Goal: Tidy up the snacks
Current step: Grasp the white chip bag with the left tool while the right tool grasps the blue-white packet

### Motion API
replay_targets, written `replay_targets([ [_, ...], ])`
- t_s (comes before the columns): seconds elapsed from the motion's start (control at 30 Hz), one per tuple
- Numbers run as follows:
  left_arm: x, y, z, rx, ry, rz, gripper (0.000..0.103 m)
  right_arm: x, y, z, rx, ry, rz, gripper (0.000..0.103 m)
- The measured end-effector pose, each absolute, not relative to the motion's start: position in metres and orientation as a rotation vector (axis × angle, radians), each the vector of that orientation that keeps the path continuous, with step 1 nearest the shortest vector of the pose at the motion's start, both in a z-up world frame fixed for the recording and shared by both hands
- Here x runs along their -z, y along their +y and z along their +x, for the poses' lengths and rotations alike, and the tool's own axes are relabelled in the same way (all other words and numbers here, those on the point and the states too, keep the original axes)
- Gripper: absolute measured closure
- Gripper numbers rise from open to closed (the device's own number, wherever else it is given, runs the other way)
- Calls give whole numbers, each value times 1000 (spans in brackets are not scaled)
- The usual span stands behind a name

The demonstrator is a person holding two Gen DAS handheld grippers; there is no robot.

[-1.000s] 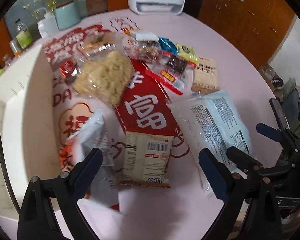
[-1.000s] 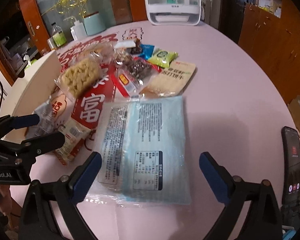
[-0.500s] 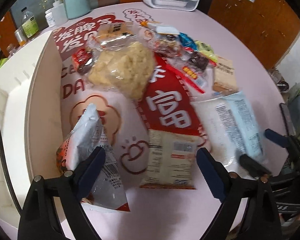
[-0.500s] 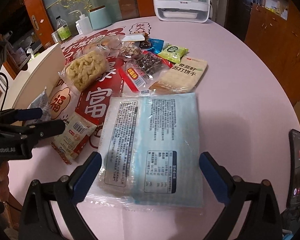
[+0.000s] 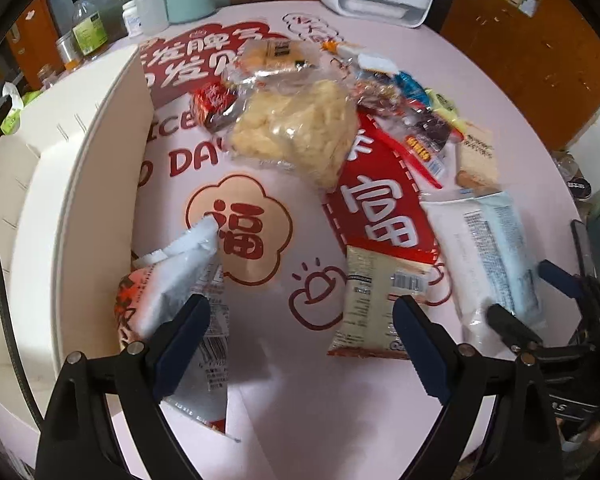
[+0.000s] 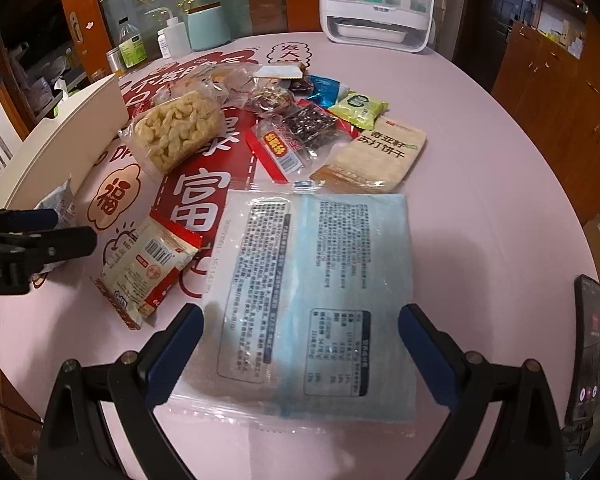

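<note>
Table [image 6: 480,184] is covered in loose snacks and nothing looks sorted, so the task has barely begun; white box [image 5: 60,208] at left edge, contents hidden; blue pack [image 6: 320,280] flat in front of right gripper [image 6: 300,344], jaws spread, empty; silver bag [image 5: 180,280] beside box, at left gripper [image 5: 300,340], also spread, holding nothing.

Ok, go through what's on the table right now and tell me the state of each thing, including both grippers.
left gripper: open, empty
right gripper: open, empty
large blue packet: flat, label side up
silver bag: propped against the white box
yellow puffs bag: sealed, lying on the mat
phone: screen lit
</note>
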State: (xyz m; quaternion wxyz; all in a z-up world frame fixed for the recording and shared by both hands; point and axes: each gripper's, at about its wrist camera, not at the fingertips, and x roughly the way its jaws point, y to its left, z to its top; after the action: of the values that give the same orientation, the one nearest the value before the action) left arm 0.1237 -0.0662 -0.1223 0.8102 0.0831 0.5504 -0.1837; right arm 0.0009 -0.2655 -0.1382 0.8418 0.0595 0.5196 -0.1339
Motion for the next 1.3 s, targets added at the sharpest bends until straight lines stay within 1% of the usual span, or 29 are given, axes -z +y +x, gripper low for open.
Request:
replay_targets([
  [0.1, 115, -62, 121, 336, 1133, 214, 11, 138, -264, 1, 279, 1092, 127, 4],
  [0.3, 120, -62, 122, 251, 1130, 278, 12, 139, -263, 4, 273, 1089, 132, 4],
  [0.33, 121, -64, 122, 226, 1126, 301, 15, 139, -262, 4, 271, 1088, 131, 4],
  [0.4, 124, -68, 121, 172, 1119, 353, 30, 139, -262, 4, 270, 1087, 128, 4],
  [0.43, 124, -70, 121, 151, 1117, 369, 32, 139, -262, 4, 268, 1087, 130, 4],
  [0.53, 118, -70, 119, 126, 1083, 387, 32, 139, -264, 3, 267, 1084, 137, 4],
  [0.73, 113, -66, 116, 68, 1082, 420, 31, 139, -268, 1, 269, 1077, 146, 4],
  [0.8, 117, -64, 116, 35, 1084, 448, 28, 139, -268, 1, 267, 1075, 145, 4],
  [0.93, 134, -58, 124, 9, 1149, 434, 28, 141, -267, 2, 264, 1076, 139, 4],
  [1.23, 152, -65, 131, -53, 1125, 525, 28, 146, -263, 10, 262, 1095, 112, 4],
  [1.27, 154, -66, 131, -59, 1121, 541, 29, 147, -262, 11, 263, 1098, 105, 4],
  [1.3, 155, -67, 132, -64, 1117, 552, 32, 148, -261, 12, 268, 1102, 91, 4],
])
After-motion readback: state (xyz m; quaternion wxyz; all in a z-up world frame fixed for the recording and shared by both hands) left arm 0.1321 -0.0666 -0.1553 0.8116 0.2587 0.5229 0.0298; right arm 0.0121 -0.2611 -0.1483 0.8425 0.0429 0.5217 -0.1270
